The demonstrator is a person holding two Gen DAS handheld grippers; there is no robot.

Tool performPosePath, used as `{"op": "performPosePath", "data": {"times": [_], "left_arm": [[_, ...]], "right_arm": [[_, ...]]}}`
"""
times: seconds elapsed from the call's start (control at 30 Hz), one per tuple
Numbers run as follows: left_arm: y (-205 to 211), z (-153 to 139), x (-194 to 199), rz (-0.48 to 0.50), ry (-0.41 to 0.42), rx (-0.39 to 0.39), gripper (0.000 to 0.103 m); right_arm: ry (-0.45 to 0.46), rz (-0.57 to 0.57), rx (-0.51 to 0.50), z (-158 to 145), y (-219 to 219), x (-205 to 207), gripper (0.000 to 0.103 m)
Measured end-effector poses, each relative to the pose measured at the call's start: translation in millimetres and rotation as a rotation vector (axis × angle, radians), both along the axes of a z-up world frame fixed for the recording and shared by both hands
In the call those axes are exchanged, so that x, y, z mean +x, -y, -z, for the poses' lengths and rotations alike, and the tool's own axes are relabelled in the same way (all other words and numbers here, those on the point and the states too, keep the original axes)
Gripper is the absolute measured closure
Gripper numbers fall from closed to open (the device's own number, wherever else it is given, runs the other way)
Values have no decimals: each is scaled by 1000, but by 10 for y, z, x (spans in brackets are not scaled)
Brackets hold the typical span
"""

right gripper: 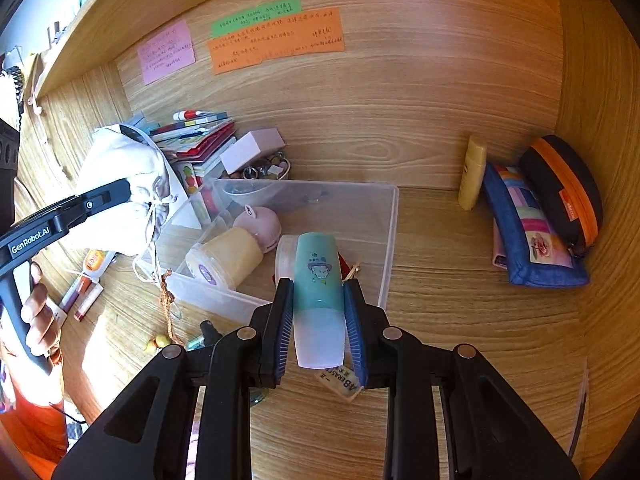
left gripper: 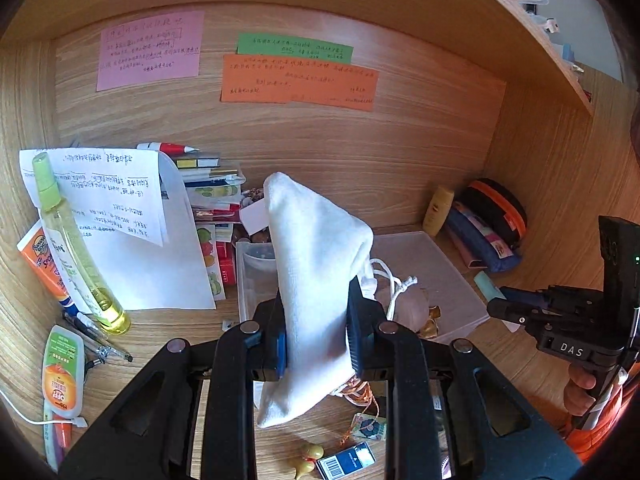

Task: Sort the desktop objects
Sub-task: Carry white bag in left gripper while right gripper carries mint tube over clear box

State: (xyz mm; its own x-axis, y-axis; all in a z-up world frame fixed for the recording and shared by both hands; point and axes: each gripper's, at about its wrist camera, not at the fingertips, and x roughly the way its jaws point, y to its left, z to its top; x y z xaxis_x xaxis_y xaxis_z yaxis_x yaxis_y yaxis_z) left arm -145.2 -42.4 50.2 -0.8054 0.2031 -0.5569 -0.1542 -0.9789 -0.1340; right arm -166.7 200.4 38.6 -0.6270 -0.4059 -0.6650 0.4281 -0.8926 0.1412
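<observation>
Holding a white drawstring pouch (left gripper: 316,280) upright between the pads of our left gripper (left gripper: 316,344), we have it lifted above the wooden desk (left gripper: 472,352), in front of the clear plastic bin (left gripper: 460,280). The jaws are closed on the pouch's middle; its cord (left gripper: 394,282) hangs off to the right and an orange tassel (left gripper: 360,394) trails below. In the right wrist view the same pouch (right gripper: 120,184) shows at the left, clamped in the left gripper (right gripper: 132,194), just beside the bin's left wall (right gripper: 188,216).

Our right gripper (right gripper: 319,320) is closed on a teal tube with a frosted cap (right gripper: 319,280), which lies along the fingers with the teal end pointing forward over the near rim of the bin (right gripper: 390,248). Inside the bin we see a pale yellow jar on its side (right gripper: 224,264), a pink round item (right gripper: 260,224) and a bowl (right gripper: 250,194) at the back. An eraser (right gripper: 340,380) lies on the desk under the right finger.

Along the back wall sit a yellow bottle (right gripper: 472,172), a blue patchwork pencil case (right gripper: 532,232) and a black case with an orange zip (right gripper: 568,188). To the left in the left wrist view lie sheets of paper (left gripper: 132,232), a tilted yellow-green spray bottle (left gripper: 76,248), an orange sunscreen tube (left gripper: 42,260), an OFF! bottle (left gripper: 62,372) and a stack of books (left gripper: 212,184). Pink (left gripper: 150,50), green (left gripper: 294,48) and orange notes (left gripper: 300,82) are stuck to the back panel.
</observation>
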Motion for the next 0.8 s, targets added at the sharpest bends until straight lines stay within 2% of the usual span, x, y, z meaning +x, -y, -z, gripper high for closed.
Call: {"op": "performPosePath", "data": {"times": [0.27, 0.47, 0.63, 0.8], "left_arm": [[-5, 333, -341, -15, 92, -7, 80], [18, 417, -395, -19, 79, -15, 79], [53, 512, -474, -20, 105, -4, 74], [-25, 550, -495, -21, 107, -37, 72]], "right_arm": [[39, 5, 7, 123, 47, -209, 80], [53, -3, 17, 202, 85, -310, 80], [66, -4, 40, 277, 151, -398, 80], [75, 0, 58, 341, 189, -449, 81]]}}
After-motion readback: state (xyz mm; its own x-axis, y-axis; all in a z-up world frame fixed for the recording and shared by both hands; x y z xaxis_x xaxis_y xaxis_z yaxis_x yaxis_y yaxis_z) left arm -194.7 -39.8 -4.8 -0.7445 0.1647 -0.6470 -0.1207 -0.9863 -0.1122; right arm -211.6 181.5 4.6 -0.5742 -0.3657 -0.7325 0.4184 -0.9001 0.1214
